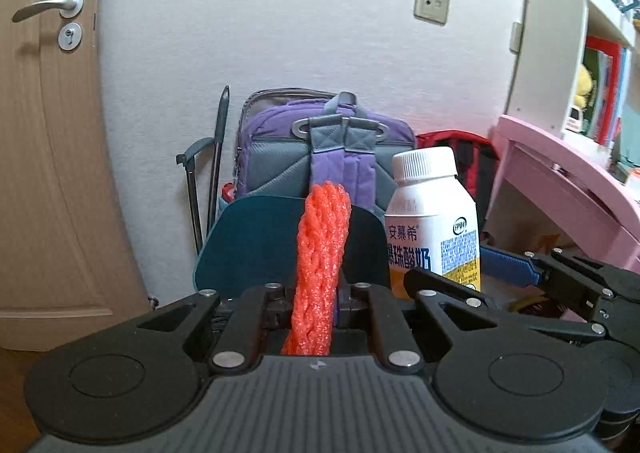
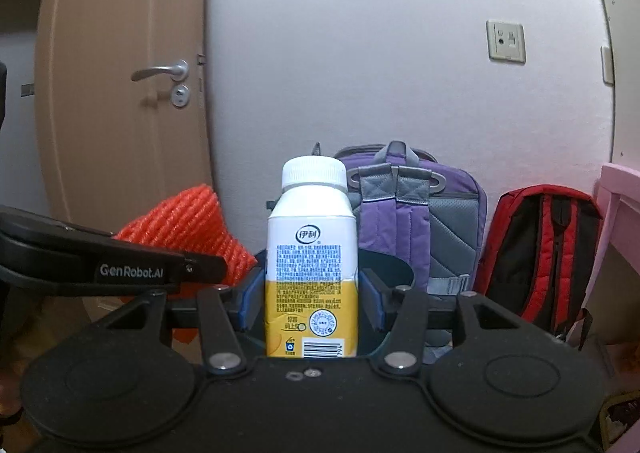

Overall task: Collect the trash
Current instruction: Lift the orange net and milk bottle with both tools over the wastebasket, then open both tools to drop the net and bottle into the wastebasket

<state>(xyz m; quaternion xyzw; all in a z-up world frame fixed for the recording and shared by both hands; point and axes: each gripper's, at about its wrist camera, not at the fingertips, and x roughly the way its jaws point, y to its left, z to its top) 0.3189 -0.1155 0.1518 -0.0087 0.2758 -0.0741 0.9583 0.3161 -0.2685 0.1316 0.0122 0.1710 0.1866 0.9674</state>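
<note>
My left gripper (image 1: pixel 316 299) is shut on an orange foam net sleeve (image 1: pixel 322 253), which sticks up between its fingers. The same orange net (image 2: pixel 188 225) shows at the left of the right wrist view, behind the left gripper's black body. My right gripper (image 2: pixel 311 301) is shut on a white and yellow yogurt bottle (image 2: pixel 311 261) with a white cap, held upright between blue pads. That bottle (image 1: pixel 434 221) also stands to the right in the left wrist view. A dark teal bin rim (image 1: pixel 248 237) lies just beyond both grippers.
A purple and grey backpack (image 2: pixel 420 221) leans on the white wall, with a red and black backpack (image 2: pixel 536 249) to its right. A wooden door (image 1: pixel 48 133) is at the left. A pink desk (image 1: pixel 560 181) and white bookshelf (image 1: pixel 600 33) stand at the right.
</note>
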